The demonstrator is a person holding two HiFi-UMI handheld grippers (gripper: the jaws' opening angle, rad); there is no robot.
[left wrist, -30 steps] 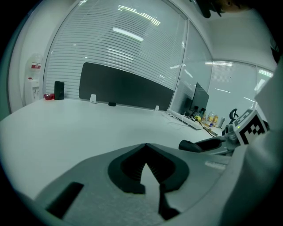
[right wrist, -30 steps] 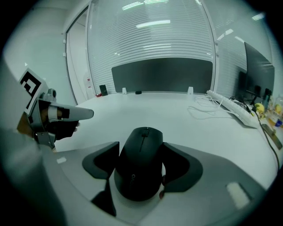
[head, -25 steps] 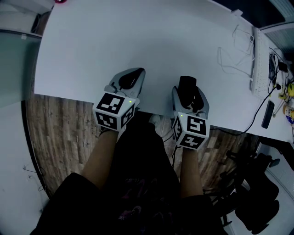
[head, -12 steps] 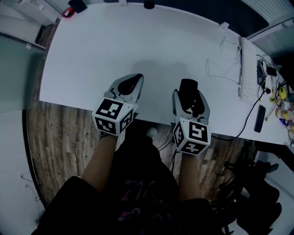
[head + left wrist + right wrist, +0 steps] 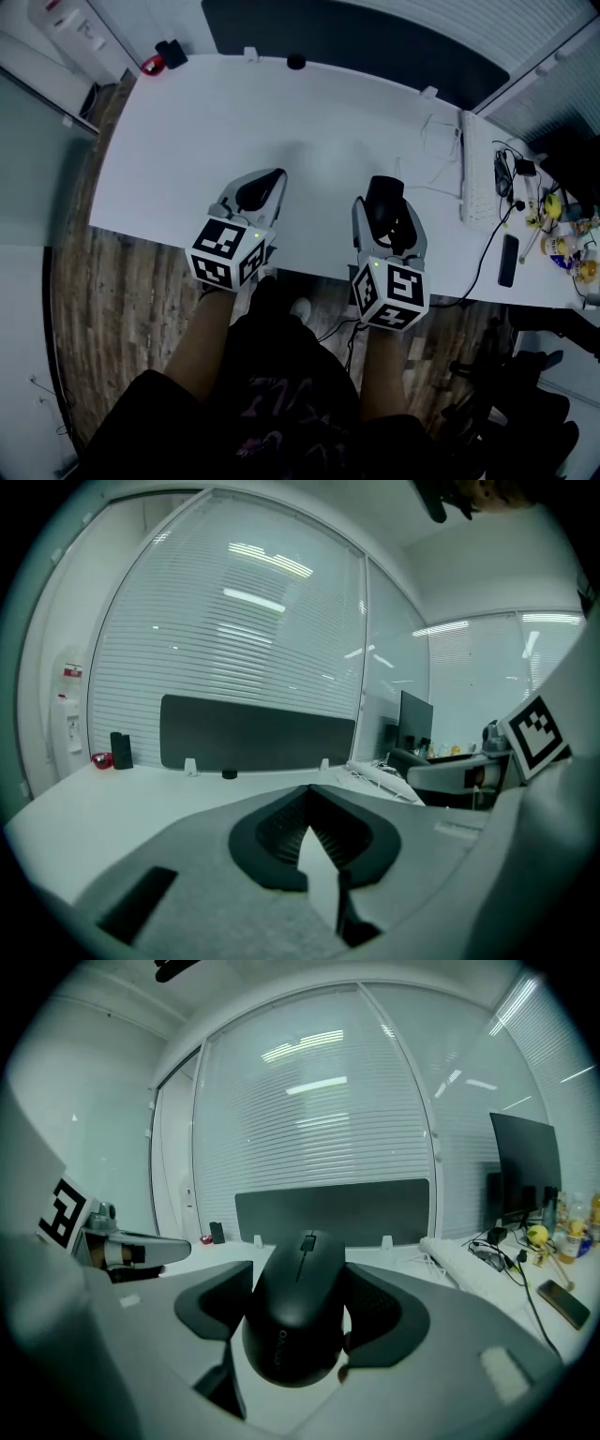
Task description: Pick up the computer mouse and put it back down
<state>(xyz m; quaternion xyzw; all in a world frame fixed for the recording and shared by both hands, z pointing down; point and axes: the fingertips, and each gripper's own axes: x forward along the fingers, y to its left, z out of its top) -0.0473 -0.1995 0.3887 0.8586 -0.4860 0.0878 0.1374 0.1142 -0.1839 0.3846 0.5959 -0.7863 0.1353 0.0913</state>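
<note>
Right tongs [image 5: 382, 187]: clenched on the computer mouse [image 5: 298, 1309], one pad on each flank, with the wheel end pointing away from the person.
Left tongs [image 5: 259, 186]: drawn together at the tips with nothing between them, held over the surface [image 5: 187, 141] beside the right pair.
Where the mouse is: between the right jaws, above the near edge of the white surface. It looks raised clear of it, though the gap beneath is hard to judge.
Step in hand: probably the carried part of the task, with the set-down yet to come.
How the mouse will handle: likely light and rigid, a smooth matt plastic shell. The rounded sides give the pads little flat area, so it could pivot or slide forward if the squeeze slackens.
Where to hold: across the waist, low on the flanks, as it is held here, clear of the buttons and wheel.
Set-down: bare surface lies ahead, well apart from the keyboard [image 5: 472, 169] and cables at the right.
</note>
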